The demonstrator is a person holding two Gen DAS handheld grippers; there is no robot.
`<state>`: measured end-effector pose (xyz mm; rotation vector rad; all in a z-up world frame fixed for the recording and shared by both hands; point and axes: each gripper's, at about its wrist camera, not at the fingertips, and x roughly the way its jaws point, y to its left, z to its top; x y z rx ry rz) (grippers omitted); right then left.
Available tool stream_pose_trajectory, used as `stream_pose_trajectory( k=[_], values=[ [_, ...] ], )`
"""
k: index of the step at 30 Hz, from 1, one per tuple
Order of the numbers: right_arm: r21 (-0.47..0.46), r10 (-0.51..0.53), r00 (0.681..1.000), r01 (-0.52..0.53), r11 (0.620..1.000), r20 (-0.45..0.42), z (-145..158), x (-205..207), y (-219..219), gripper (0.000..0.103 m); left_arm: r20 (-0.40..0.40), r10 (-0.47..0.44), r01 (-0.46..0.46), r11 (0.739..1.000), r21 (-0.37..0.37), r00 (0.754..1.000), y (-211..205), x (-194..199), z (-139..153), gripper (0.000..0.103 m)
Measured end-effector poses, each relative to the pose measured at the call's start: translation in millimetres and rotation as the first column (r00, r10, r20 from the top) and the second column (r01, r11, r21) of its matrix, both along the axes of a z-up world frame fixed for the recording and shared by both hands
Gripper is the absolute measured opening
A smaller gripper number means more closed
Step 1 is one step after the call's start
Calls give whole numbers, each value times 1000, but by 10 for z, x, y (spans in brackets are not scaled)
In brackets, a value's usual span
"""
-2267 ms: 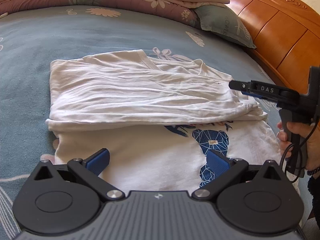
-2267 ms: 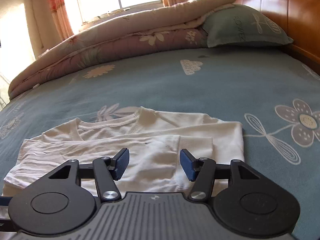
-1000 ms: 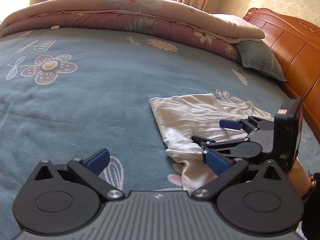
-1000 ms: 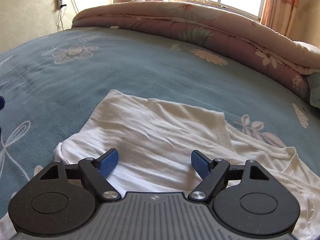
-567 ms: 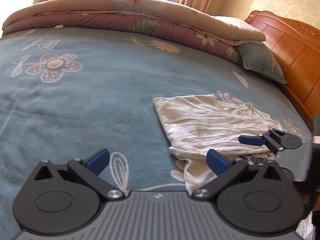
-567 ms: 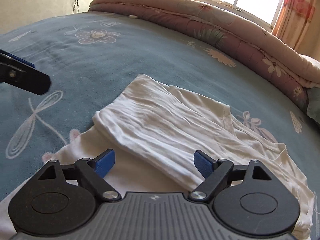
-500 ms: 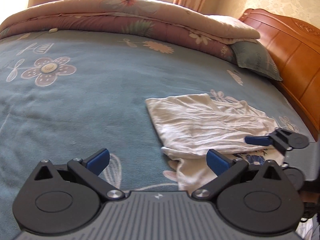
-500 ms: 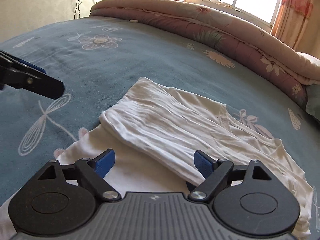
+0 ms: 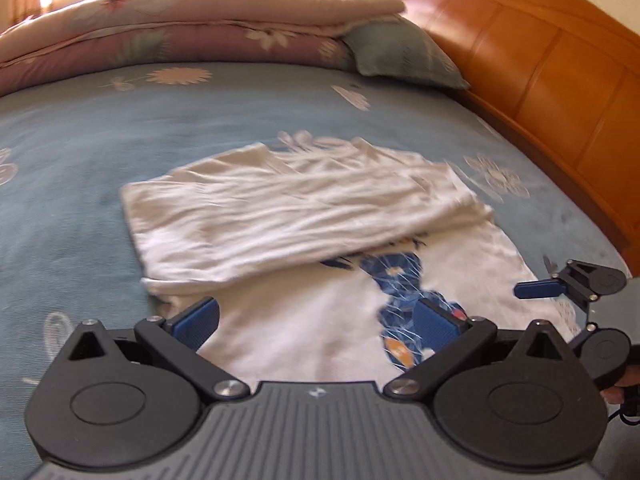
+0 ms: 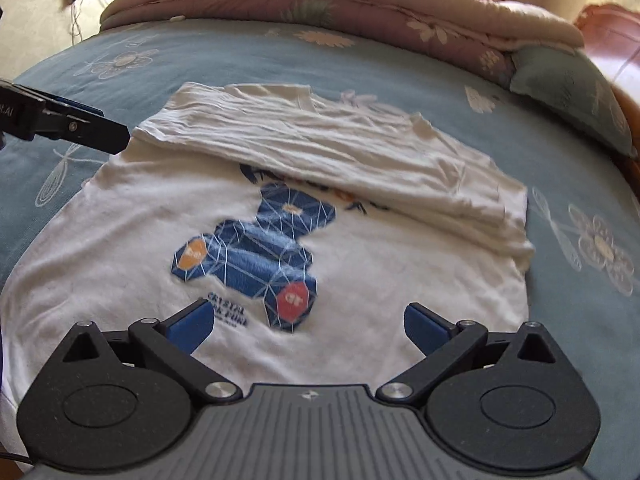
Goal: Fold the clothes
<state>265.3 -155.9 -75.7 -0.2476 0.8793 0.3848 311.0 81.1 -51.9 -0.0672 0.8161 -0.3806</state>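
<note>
White T-shirt (image 10: 360, 248) lies flat on the blue floral bed (image 10: 240, 52), far half folded over toward its printed blue bear (image 10: 256, 256). Left claw (image 9: 316, 320) and right claw (image 10: 308, 324) both stand wide apart, holding nothing, poised above the shirt's near hem.

Wrinkled white cloth T-shirt (image 10: 360, 264) on matt woven bedspread (image 9: 80, 152); glossy varnished wooden headboard (image 9: 540, 52).
</note>
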Motion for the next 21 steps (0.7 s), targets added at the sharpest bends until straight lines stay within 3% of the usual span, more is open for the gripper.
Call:
stream_pose_trajectory(
  k=[4,9,21],
  values=[
    [10,-71,993,72,997,-89,-236,-90,-124,103,-29,-50,51,998,33,998,-228,-16,-96,102],
    [42,-120,986,126,991,-112,-241,-427,-306,103,-34,-68,70,996,53,997,-309,-36,-124,102],
    [76,-150,988,151,986,-29,-304,-763,-452,103,37,-109,107,992,64,993,-419,-190,93,102]
  ],
)
